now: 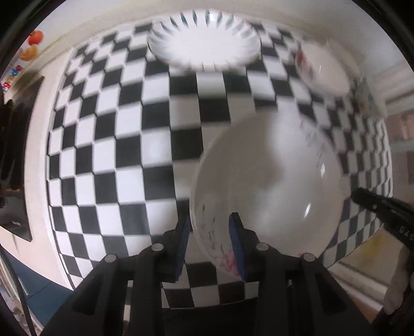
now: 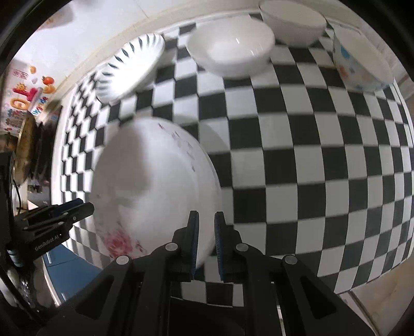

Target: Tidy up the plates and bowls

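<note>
A large white plate with red flower marks [image 1: 269, 186] lies over the checkered tablecloth [image 1: 116, 129]. My left gripper [image 1: 211, 243] is shut on its near rim. My right gripper [image 2: 206, 240] is shut on the same plate [image 2: 155, 186] at its right edge. Each gripper shows in the other view: the right one at the right edge [image 1: 383, 212], the left one at the plate's left edge [image 2: 69, 210]. A white plate with dark blue dashes [image 1: 204, 44] [image 2: 129, 69] sits at the far side.
A white bowl [image 2: 233, 49], a second white bowl [image 2: 292, 23] and a bowl with coloured dots [image 2: 362, 62] stand along the far edge. A flowered white bowl [image 1: 323, 69] sits at the far right. Wall stickers [image 2: 28, 95] are to the left.
</note>
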Demonstrator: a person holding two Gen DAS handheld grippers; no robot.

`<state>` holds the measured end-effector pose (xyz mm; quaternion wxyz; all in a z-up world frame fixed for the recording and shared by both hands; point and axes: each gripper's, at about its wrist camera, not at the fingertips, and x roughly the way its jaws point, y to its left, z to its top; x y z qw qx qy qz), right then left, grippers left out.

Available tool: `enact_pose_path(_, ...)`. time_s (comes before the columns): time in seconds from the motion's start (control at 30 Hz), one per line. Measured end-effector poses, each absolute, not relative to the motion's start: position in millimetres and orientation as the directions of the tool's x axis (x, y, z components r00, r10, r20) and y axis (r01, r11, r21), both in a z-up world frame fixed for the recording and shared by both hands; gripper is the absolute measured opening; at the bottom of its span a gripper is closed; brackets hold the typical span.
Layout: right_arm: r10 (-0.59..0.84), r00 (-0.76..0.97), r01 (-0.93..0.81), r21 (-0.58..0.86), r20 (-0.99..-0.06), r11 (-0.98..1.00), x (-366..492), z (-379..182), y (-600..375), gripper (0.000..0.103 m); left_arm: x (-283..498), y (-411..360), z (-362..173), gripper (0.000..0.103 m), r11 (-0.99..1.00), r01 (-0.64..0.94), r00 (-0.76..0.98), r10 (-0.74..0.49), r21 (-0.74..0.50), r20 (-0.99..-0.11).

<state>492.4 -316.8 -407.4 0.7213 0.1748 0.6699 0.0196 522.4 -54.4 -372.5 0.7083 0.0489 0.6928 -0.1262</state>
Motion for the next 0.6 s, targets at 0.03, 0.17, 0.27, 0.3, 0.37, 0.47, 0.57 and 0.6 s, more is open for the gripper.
enact_pose_path(0.03,0.268,0.113,0.199,0.286,-0.957,0.937,500,-401,-316,0.014,529,-53,-362,0.029,0.966,0.234,0.035,-0.126,-0.114,-0.991)
enact_pose_path(0.17,0.324,0.134,0.188,0.345,-0.936,0.919,539,-383,-312,0.036,572,-44,-338,0.041,0.969,0.200,0.118,-0.167,-0.142,-0.979)
enact_pose_path(0.27,0.375,0.159,0.179,0.400,-0.913,0.899,574,-375,-308,0.058,621,-33,-336,0.042,0.974,0.157,0.142,-0.185,-0.162,-0.972)
enact_pose_path(0.3,0.396,0.171,0.174,0.423,-0.902,0.889,591,-373,-306,0.058,635,-25,-338,0.042,0.975,0.137,0.141,-0.192,-0.173,-0.971)
enact_pose_path(0.37,0.413,0.177,0.179,0.442,-0.893,0.879,620,-373,-302,0.058,662,-15,-344,0.042,0.975,0.107,0.129,-0.209,-0.196,-0.969)
enact_pose_path(0.47,0.420,0.169,0.174,0.446,-0.892,0.878,671,-380,-295,0.058,694,-6,-366,0.042,0.974,0.073,0.107,-0.221,-0.214,-0.969)
enact_pose_path(0.57,0.408,0.147,0.176,0.430,-0.901,0.886,712,-393,-291,0.058,732,-1,-397,0.042,0.971,0.037,0.052,-0.238,-0.236,-0.970)
enact_pose_path(0.6,0.402,0.131,0.173,0.420,-0.906,0.891,728,-401,-288,0.058,740,-2,-404,0.042,0.971,0.030,0.038,-0.239,-0.238,-0.970)
